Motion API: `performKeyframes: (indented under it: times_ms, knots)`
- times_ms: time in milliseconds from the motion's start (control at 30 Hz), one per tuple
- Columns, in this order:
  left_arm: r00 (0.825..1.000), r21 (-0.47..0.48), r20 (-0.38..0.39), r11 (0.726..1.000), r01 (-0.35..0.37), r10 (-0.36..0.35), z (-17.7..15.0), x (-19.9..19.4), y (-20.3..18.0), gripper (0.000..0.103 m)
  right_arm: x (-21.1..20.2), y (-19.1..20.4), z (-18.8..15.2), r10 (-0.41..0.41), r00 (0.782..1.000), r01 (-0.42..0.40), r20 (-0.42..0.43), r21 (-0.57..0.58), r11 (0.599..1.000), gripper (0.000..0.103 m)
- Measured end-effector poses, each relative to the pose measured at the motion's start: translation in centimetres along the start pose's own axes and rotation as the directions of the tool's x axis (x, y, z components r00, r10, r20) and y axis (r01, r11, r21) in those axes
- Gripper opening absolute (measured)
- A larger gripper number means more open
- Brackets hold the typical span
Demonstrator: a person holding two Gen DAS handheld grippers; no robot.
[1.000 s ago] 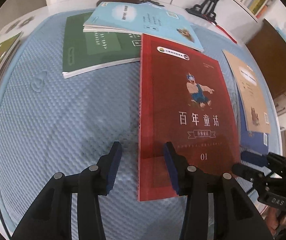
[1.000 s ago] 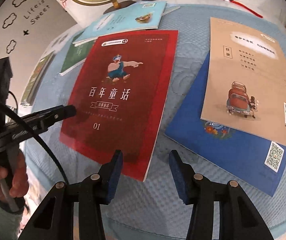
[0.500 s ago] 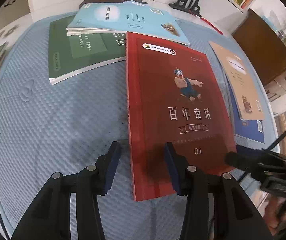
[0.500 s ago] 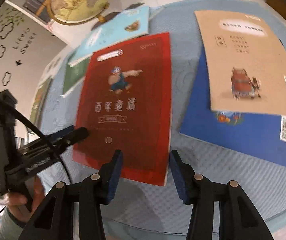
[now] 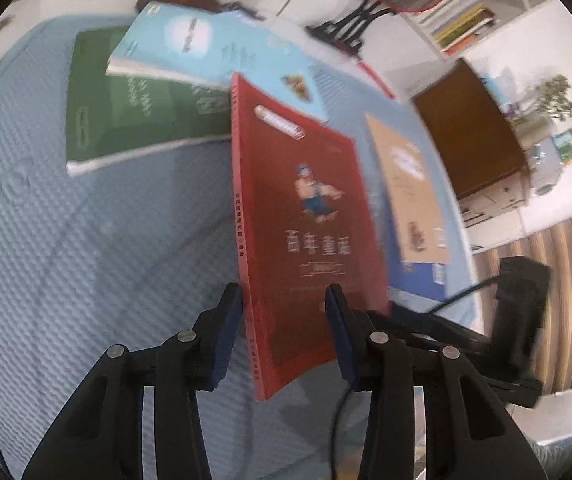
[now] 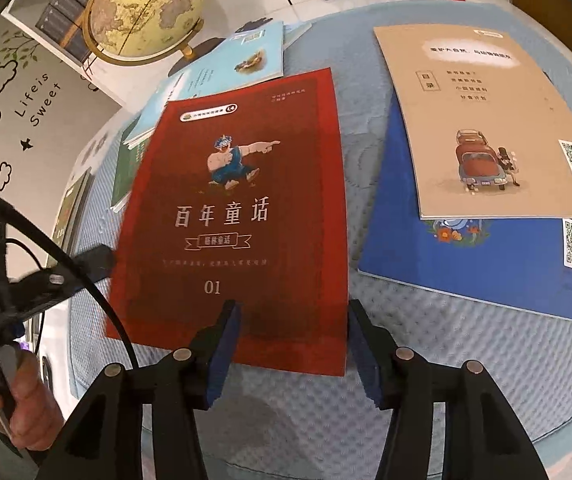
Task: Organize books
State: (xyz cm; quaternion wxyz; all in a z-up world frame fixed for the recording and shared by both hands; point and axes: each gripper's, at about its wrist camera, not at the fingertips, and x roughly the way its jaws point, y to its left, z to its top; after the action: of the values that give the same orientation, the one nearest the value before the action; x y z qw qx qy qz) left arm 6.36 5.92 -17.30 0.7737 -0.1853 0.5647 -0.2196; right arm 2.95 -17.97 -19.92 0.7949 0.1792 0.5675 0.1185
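A red book (image 5: 310, 220) (image 6: 238, 208) with a cartoon figure lies on the blue quilted mat (image 5: 86, 260), its spine edge tilted up. My left gripper (image 5: 282, 292) straddles that spine near the book's near end. One pad is beside the spine and one over the cover, and the jaws are closing with a wide gap. My right gripper (image 6: 294, 308) straddles the near right corner, its jaws opening and its pads clear of the book. In the right wrist view, the left gripper (image 6: 86, 264) meets the book's left edge.
A green book (image 5: 126, 120) and a light blue book (image 5: 214, 48) lie at the back. On the right a tan book (image 6: 478, 112) overlaps a blue book (image 6: 486, 260). A globe (image 6: 146, 8) stands behind, and a hand (image 6: 26, 400) is at the mat's left edge.
The red book's spine edge has lifted and now shows between my left jaws. The right jaws have widened and now stand across the book's near right corner.
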Motion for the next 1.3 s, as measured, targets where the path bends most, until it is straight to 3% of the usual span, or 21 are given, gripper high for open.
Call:
performKeyframes:
  times_ms: [67, 200, 267, 300, 367, 433, 533, 633, 700, 767, 833, 933, 1000, 1067, 1167, 1200, 1267, 1300]
  knots:
    - [1.0, -0.034, 0.001, 0.999, 0.022, -0.022, -0.1, 0.4, 0.7, 0.038, 0.3, 0.4, 0.0, 0.019, 1.0, -0.019, 0.005, 0.005, 1.0, 0.065]
    - [0.994, -0.114, -0.017, 0.987, 0.109, -0.112, -0.3, 0.4, 2.1, 0.038, 0.3, 0.1, 0.0, 0.065, 0.998, -0.065, 0.015, 0.027, 0.997, 0.069]
    - [0.965, -0.203, -0.034, 0.947, 0.249, -0.261, -0.6, 0.7, 2.8, 0.038, 0.3, -0.2, 0.2, 0.083, 0.997, -0.083, 0.01, 0.028, 0.996, 0.069]
    - [0.961, -0.219, -0.031, 0.94, 0.262, -0.275, -0.9, 0.9, 2.7, 0.038, 0.2, -0.3, 0.3, 0.09, 0.996, -0.09, 0.006, 0.025, 0.996, 0.069]
    - [0.981, -0.152, -0.032, 0.971, 0.182, -0.189, -1.2, 1.0, 1.3, 0.038, 0.1, -0.4, 0.3, 0.092, 0.996, -0.092, -0.004, 0.013, 0.996, 0.069]
    - [0.995, -0.097, -0.035, 0.991, 0.09, -0.094, -1.4, 1.5, 0.1, 0.029, 0.2, -0.3, 0.4, 0.091, 0.996, -0.091, -0.013, 0.001, 0.996, 0.069]
    - [0.996, -0.105, -0.038, 0.992, 0.072, -0.077, -1.5, 2.1, -0.5, 0.011, 0.1, -0.6, 0.9, 0.117, 0.992, -0.117, -0.036, 0.025, 0.993, 0.069]
    - [0.995, -0.149, -0.01, 0.984, 0.1, -0.103, -1.2, 1.9, -0.7, 0.01, -0.8, -1.5, 1.2, 0.201, 0.979, -0.198, -0.041, 0.082, 0.977, 0.067]
    - [0.981, -0.223, 0.025, 0.955, 0.193, -0.193, -0.9, 1.2, -0.1, 0.01, -1.7, -2.3, 1.5, 0.242, 0.97, -0.237, -0.031, 0.104, 0.966, 0.067]
    - [0.941, -0.316, 0.074, 0.888, 0.335, -0.329, -0.5, 0.6, 0.9, 0.01, -1.9, -3.4, 1.7, 0.301, 0.953, -0.293, -0.036, 0.147, 0.945, 0.067]
    - [0.915, -0.353, 0.097, 0.846, 0.4, -0.392, -0.2, 0.5, 1.2, 0.01, -1.7, -4.6, 1.8, 0.362, 0.931, -0.346, -0.041, 0.208, 0.915, 0.067]
    - [0.909, -0.37, 0.095, 0.833, 0.411, -0.406, 0.1, 0.9, 1.4, 0.01, -0.2, -5.6, 2.1, 0.463, 0.884, -0.426, -0.07, 0.287, 0.858, 0.067]
    - [0.901, -0.398, 0.097, 0.813, 0.425, -0.424, 0.0, 1.2, 1.7, 0.01, 1.6, -5.7, 2.3, 0.541, 0.838, -0.484, -0.071, 0.361, 0.797, 0.068]
    - [0.906, -0.412, 0.1, 0.811, 0.415, -0.412, -0.1, 1.2, 2.1, 0.01, 2.8, -5.9, 2.3, 0.571, 0.818, -0.503, -0.068, 0.398, 0.767, 0.066]
    - [0.905, -0.43, 0.117, 0.8, 0.418, -0.41, -0.1, 0.6, 2.7, 0.009, 2.9, -5.8, 2.4, 0.588, 0.808, -0.523, -0.04, 0.408, 0.748, 0.055]
    - [0.896, -0.44, 0.124, 0.786, 0.435, -0.426, -0.2, 0.4, 2.9, 0.009, 2.8, -5.7, 2.6, 0.594, 0.804, -0.531, -0.038, 0.404, 0.745, 0.052]
    - [0.865, -0.482, 0.153, 0.728, 0.487, -0.478, -0.4, 0.2, 3.9, 0.009, 2.5, -5.5, 2.6, 0.622, 0.782, -0.558, -0.04, 0.4, 0.727, 0.048]
    - [0.862, -0.486, 0.155, 0.722, 0.492, -0.483, -0.4, 0.0, 4.0, 0.009, 2.5, -5.5, 2.6, 0.629, 0.776, -0.561, -0.044, 0.405, 0.722, 0.048]
